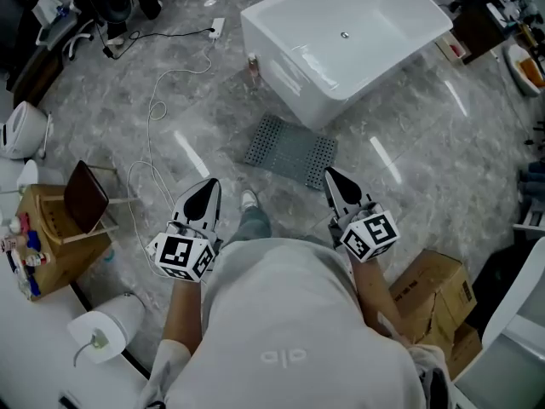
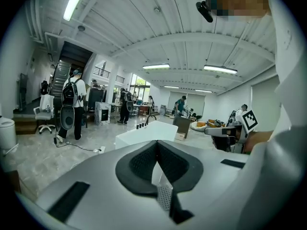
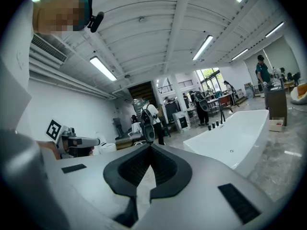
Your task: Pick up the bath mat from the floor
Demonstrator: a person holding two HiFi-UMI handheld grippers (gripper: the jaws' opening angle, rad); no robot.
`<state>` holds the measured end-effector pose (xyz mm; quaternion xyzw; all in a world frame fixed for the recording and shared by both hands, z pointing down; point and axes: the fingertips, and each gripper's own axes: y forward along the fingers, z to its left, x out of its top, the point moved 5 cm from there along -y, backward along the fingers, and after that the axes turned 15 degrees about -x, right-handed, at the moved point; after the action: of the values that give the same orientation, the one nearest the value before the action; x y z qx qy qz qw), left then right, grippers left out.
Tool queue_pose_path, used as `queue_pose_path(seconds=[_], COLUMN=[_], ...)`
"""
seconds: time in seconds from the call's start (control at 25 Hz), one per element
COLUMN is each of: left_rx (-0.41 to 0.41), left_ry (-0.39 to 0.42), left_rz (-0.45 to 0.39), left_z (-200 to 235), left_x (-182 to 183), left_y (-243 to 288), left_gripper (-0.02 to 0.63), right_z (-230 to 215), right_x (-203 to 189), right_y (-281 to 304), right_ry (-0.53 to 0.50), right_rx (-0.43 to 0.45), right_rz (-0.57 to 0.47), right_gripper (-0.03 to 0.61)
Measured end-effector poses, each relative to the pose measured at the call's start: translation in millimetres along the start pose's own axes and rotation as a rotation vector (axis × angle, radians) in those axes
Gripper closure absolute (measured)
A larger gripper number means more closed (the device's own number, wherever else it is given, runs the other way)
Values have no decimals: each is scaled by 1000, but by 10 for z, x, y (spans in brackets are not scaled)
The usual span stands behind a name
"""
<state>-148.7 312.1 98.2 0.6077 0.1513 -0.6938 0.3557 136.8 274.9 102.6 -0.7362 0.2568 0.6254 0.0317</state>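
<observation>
The bath mat (image 1: 291, 150) lies flat on the grey marble floor (image 1: 196, 92), skewed to the room. Its far edge sits just beside the base of the white bathtub (image 1: 285, 75), while its near and side edges face bare floor. Open floor separates the mat from the person's shoe (image 1: 248, 199). A white cable (image 1: 152, 113) loops across the floor left of the mat, well apart from it. A wooden crate (image 1: 51, 237) stands at the far left and cardboard boxes (image 1: 434, 284) at the right, leaving a clear lane between them.

The left gripper (image 1: 209, 187) and right gripper (image 1: 330, 175) are held level at either side of the torso, both pointing forward toward the mat and short of it. Each gripper is clenched, its jaw tips meeting, with nothing grasped. Both forearms extend from below, with marker cubes facing upward.
</observation>
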Motion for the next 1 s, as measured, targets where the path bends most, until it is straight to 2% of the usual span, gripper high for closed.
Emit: queue_pose_path(seconds=[0.28,0.48,0.68,1.0], left_rx=[-60,-101,-140,-224], left_ry=[-26,-51,-112,-189], left_rz=[11,65,117,218], left_z=[913,1365,1606,1756], left_x=[110,11,-140,-424], left_y=[83,137,293,841], left_gripper=[598,598,597,597], right_z=[289,459,457,42], right_x=[80,96,7,-111], right_y=[751,1049,1182,1219], right_ry=[1,-8,6,47], right_rx=[-72,-129,-188,-328], right_rz=[7,23,60,109], right_gripper=[552,552,552,552])
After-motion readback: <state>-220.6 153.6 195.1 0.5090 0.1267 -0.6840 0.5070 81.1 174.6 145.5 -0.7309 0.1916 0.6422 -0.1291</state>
